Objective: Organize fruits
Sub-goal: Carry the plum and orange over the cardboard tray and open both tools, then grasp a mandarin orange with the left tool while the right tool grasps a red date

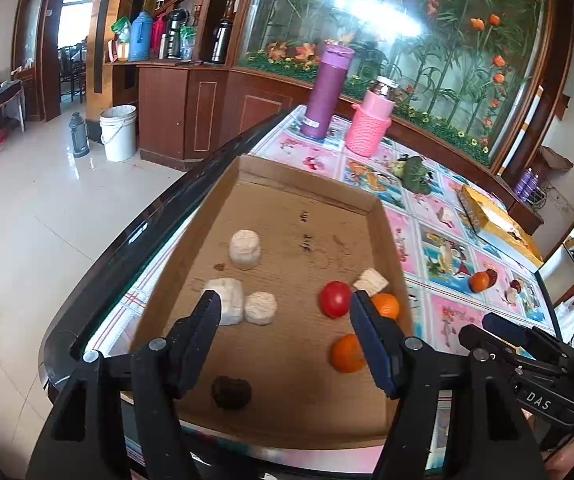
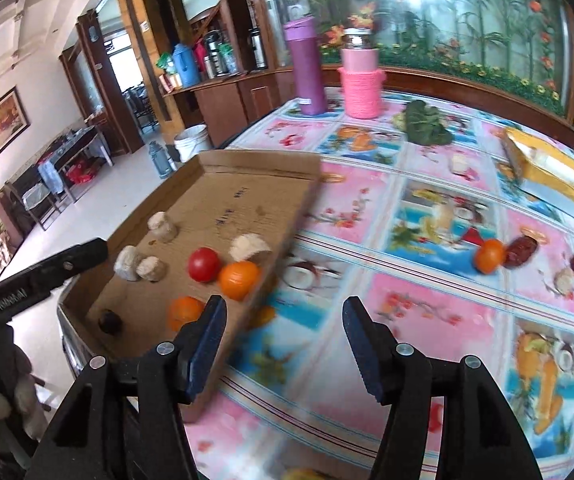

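A shallow cardboard tray (image 1: pixel 307 184) (image 2: pixel 263 168) lies at the table's left edge. In it are a red tomato (image 1: pixel 335 299) (image 2: pixel 204 264), two oranges (image 1: pixel 347 354) (image 1: pixel 387 305) (image 2: pixel 239 278) (image 2: pixel 185 312), several whitish pieces (image 1: pixel 245 249) (image 2: pixel 163 226) and a dark fruit (image 1: pixel 231 392) (image 2: pixel 110 321). Another orange (image 1: pixel 480 281) (image 2: pixel 489 255) lies on the cloth beside a red date (image 2: pixel 521 250). My left gripper (image 1: pixel 285 306) is open and empty above the tray. My right gripper (image 2: pixel 285 312) is open and empty over the cloth beside the tray's right wall.
A purple flask (image 1: pixel 327 92) (image 2: pixel 307 66) and a pink knitted-sleeve jar (image 1: pixel 371 124) (image 2: pixel 361 80) stand at the table's far end. Green leafy vegetable (image 1: pixel 413 174) (image 2: pixel 425 122) and a yellow box (image 1: pixel 495 216) (image 2: pixel 547 168) lie on the flowered cloth. A white bucket (image 1: pixel 118 132) stands on the floor.
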{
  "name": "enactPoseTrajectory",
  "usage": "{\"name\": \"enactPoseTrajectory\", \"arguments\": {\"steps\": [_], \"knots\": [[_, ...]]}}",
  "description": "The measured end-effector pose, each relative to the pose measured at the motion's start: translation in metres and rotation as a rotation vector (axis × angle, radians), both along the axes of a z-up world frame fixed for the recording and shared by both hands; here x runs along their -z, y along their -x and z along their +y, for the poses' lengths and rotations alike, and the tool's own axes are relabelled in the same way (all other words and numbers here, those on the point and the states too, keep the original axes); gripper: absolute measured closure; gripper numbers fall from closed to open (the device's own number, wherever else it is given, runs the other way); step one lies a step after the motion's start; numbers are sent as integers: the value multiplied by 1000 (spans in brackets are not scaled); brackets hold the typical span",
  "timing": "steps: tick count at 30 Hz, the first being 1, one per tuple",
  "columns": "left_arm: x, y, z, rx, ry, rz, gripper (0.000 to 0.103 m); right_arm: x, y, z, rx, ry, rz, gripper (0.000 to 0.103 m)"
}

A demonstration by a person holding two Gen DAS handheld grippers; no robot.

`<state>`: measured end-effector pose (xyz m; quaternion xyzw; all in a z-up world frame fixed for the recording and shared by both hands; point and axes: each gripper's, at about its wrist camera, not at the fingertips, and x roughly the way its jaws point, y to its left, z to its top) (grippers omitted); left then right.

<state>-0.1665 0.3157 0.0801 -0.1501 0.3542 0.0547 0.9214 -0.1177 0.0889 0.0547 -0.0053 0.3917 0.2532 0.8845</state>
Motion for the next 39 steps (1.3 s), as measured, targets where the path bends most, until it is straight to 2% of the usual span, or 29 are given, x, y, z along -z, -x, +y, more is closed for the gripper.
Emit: {"name": "enactPoseTrajectory", "arguments": {"steps": [6,10,13,15,18,21,26,30,33,37,39], "knots": [[-10,-6,-39,73,-34,-10,31,7,1,-84,145,17,13,35],[-11,-23,-77,151,-95,24,30,9,1,-147,269,41,15,33],[-20,-38,-107,212,-127,14,30,8,-2,-192,357,47,26,33],[-26,-48,-127,262,-137,1,22,3,-7,-217,406,50,22,33],[-25,-66,-158,341,-124,10,21,-4,-15,-244,462,41,12,31],[-11,-87,-192,419,-111,41,21,-6,-27,-261,485,-8,23,29],[15,-121,-240,513,-156,71,21,4,-57,-260,473,-62,50,29],[31,-150,-262,506,-210,78,21,17,-94,-264,506,-37,63,29],[45,-170,-270,512,-214,111,22,26,-117,-268,527,-10,70,30],[59,-190,-275,529,-180,141,22,40,-139,-271,530,11,105,48],[65,-197,-278,541,-174,150,25,46,-144,-270,524,14,116,51]]}}
